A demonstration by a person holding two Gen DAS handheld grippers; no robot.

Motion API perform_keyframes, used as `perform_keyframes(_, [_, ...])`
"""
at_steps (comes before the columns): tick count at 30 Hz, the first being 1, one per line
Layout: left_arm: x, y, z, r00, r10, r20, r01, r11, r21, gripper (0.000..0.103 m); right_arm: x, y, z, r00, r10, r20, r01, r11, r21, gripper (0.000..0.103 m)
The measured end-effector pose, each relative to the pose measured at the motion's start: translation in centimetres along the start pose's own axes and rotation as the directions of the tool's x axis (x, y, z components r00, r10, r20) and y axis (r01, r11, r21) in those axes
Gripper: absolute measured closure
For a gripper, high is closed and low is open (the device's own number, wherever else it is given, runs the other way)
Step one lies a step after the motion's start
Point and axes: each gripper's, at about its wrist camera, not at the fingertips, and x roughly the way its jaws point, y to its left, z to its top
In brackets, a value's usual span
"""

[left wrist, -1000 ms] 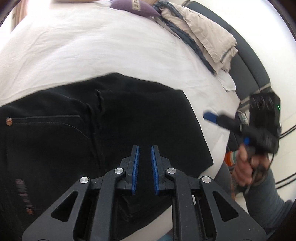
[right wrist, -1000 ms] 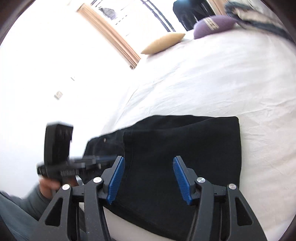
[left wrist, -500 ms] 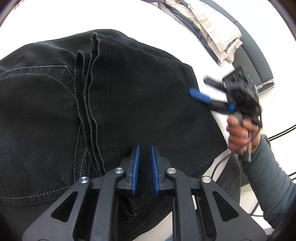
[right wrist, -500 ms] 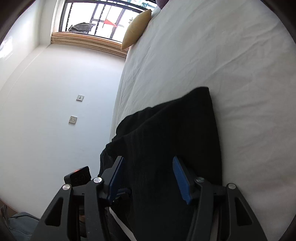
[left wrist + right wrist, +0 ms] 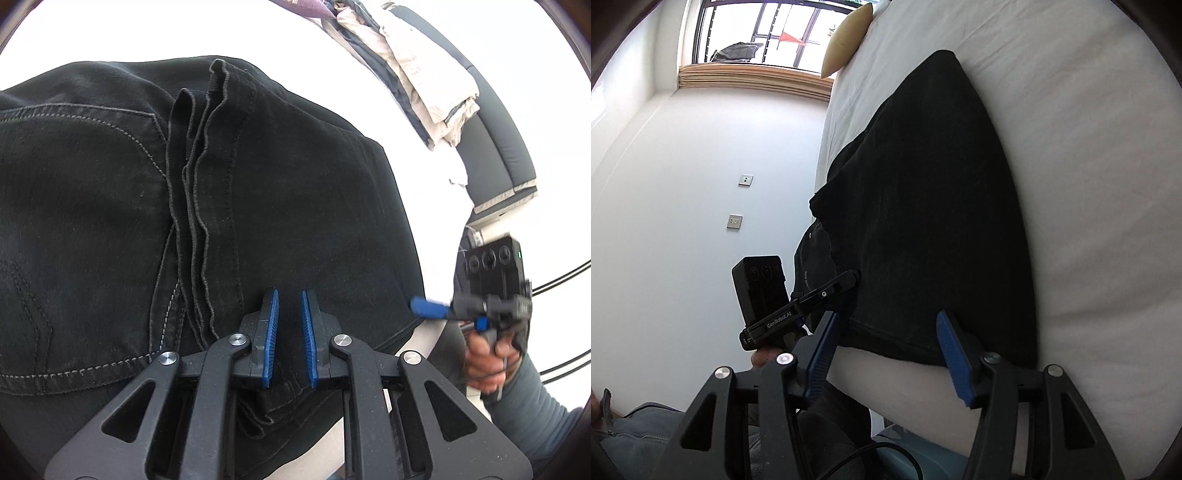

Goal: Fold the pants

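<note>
Black jeans (image 5: 295, 206) lie folded on the white bed (image 5: 436, 206), leg hems stacked over the seat with its back pocket at left. My left gripper (image 5: 289, 295) hangs just over the near edge of the jeans, its jaws a narrow gap apart, with nothing clearly between them. The right wrist view shows the jeans (image 5: 934, 221) along the bed's edge. My right gripper (image 5: 886, 321) is open, its blue pads on either side of the near folded corner. It also shows in the left wrist view (image 5: 428, 308). The left gripper shows in the right wrist view (image 5: 849, 277).
A pile of beige and dark clothes (image 5: 417, 70) lies at the bed's far right by a dark headboard (image 5: 495, 147). A purple cushion (image 5: 306, 5) and a tan pillow (image 5: 846, 40) lie farther off. A white wall (image 5: 683, 184) with sockets runs along the bed.
The left gripper has closed in low over the near edge of the jeans. The right gripper has dropped to the bed's edge, at the near corner of the fold.
</note>
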Motion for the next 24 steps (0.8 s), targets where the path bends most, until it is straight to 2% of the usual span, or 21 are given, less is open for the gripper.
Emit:
perform_keyframes(3, [-0.6, 0.4, -0.5, 1.0, 0.005, 0.019, -0.005, 1.0, -0.001, 0.09, 0.8, 2.0, -1.9, 1.0, -0.018, -0.019, 0.018, 1.0, -0.008, 0.039])
perform_keyframes(5, [-2.0, 0.3, -0.9, 0.998, 0.039, 0.042, -0.039, 0.999, 0.004, 0.09, 1.5, 3.7, -3.3, 1.0, -0.001, -0.016, 0.0, 0.999, -0.037, 0.038])
perform_keyframes(9, [-7.9, 1.6, -2.6, 0.984, 0.056, 0.17, -0.051, 0.998, -0.035, 0.09, 2.7, 6.7, -4.1, 0.998, 0.069, 0.0, -0.068, 0.994, -0.089, 0.038])
perform_keyframes(11, [-11.3, 3.7, -4.2, 0.967, 0.072, 0.245, -0.048, 0.994, -0.101, 0.07, 4.2, 8.4, -3.5, 0.994, 0.108, -0.011, -0.108, 0.987, -0.12, 0.037])
perform_keyframes(12, [-12.8, 4.9, -5.1, 0.957, 0.09, 0.276, -0.051, 0.988, -0.145, 0.031, 5.3, 9.4, -3.0, 0.993, 0.121, -0.017, -0.122, 0.983, -0.134, 0.037])
perform_keyframes(13, [-14.9, 6.5, -6.3, 0.936, 0.117, 0.332, -0.049, 0.977, -0.207, 0.01, 6.3, 10.1, -2.4, 0.991, 0.132, -0.024, -0.134, 0.98, -0.144, 0.037])
perform_keyframes(15, [-18.3, 9.2, -8.6, 0.893, 0.173, 0.416, -0.04, 0.95, -0.31, 0.01, 8.3, 11.4, -1.2, 0.986, 0.161, -0.034, -0.164, 0.975, -0.148, 0.037])
perform_keyframes(17, [-21.1, 11.8, -10.6, 0.865, 0.223, 0.45, -0.028, 0.916, -0.4, 0.01, 10.8, 12.6, -0.3, 0.982, 0.183, -0.049, -0.188, 0.972, -0.14, 0.037])
perform_keyframes(20, [-24.5, 15.3, -13.7, 0.804, 0.29, 0.519, 0.032, 0.851, -0.525, 0.008, 14.5, 14.1, 0.7, 0.978, 0.19, -0.09, -0.202, 0.968, -0.148, 0.037])
perform_keyframes(21, [-24.8, 16.3, -14.2, 0.801, 0.298, 0.52, 0.048, 0.833, -0.551, 0.007, 15.3, 14.5, 0.9, 0.977, 0.186, -0.101, -0.2, 0.968, -0.154, 0.037])
perform_keyframes(22, [-24.8, 17.2, -14.5, 0.807, 0.3, 0.509, 0.059, 0.817, -0.573, 0.007, 16.3, 14.8, 1.1, 0.977, 0.184, -0.11, -0.199, 0.968, -0.153, 0.037])
perform_keyframes(24, [-23.9, 18.9, -14.9, 0.831, 0.286, 0.477, 0.089, 0.778, -0.621, 0.007, 17.7, 15.2, 1.5, 0.975, 0.185, -0.122, -0.202, 0.968, -0.146, 0.037])
